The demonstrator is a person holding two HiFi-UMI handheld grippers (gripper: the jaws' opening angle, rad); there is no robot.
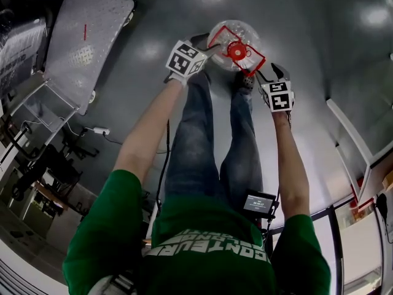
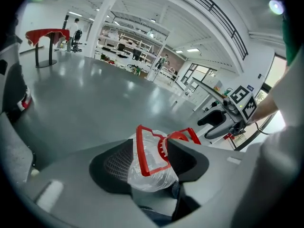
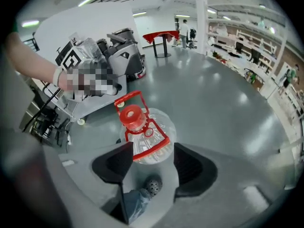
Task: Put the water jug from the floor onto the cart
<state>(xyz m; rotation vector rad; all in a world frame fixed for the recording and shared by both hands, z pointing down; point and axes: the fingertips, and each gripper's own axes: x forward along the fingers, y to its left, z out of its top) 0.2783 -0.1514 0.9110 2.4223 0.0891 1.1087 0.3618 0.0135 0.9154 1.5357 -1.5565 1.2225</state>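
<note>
Clear-plastic water jug (image 1: 236, 42) with red cap being shown upright on the grey floor (image 1: 295, 17), its top being framed between the wide-apart jaws of left gripper (image 2: 151, 158) and right gripper (image 3: 152, 161), nothing being gripped.

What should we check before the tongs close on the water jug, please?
1. Left tongs open: ok, jaws apart around the water jug's red handle.
2. Right tongs open: ok, the jug sits between the jaw tips.
3. Jug upright on the floor, red cap on: ok.
4. Firm hold on the jug: not ok, no pad presses on it yet.
5. Cart wheels locked: cannot tell.
</note>
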